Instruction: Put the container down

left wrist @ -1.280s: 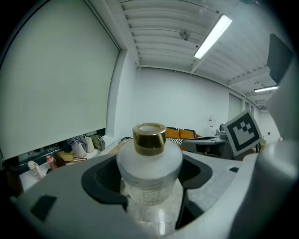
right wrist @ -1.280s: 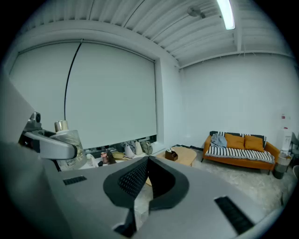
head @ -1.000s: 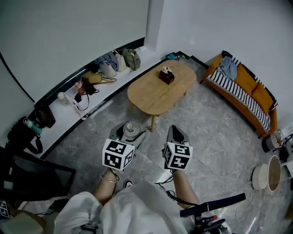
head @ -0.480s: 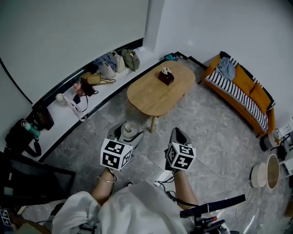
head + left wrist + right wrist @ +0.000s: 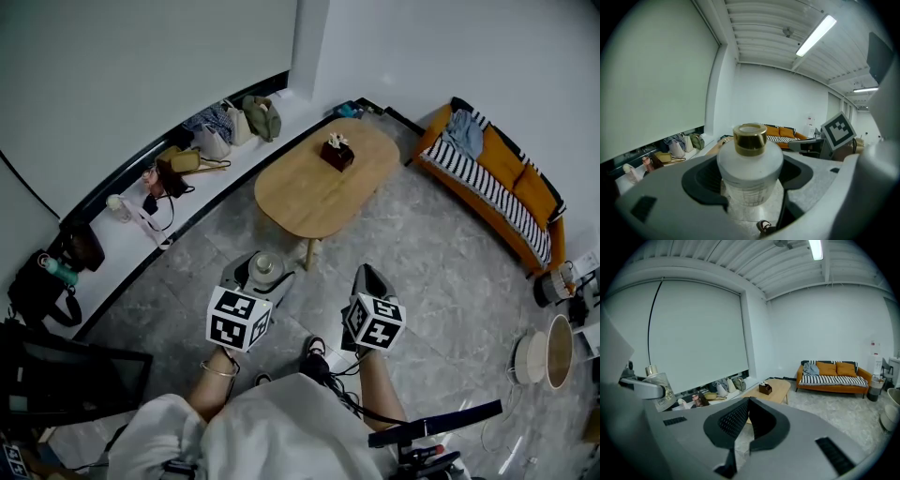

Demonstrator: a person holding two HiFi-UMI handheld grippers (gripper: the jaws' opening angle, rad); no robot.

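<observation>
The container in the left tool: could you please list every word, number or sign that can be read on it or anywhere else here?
Nothing here is legible.
Printed label on the container, held in the left tool: too blurred to read.
The marker cubes: black-and-white square patterns only, no letters.
Small wall sign: too small to read.

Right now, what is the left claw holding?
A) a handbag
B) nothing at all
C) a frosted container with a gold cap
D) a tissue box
C: in the left gripper view, the left claw has its two jaws closed against the sides of the container, whose gold cap stands up above them.
</observation>
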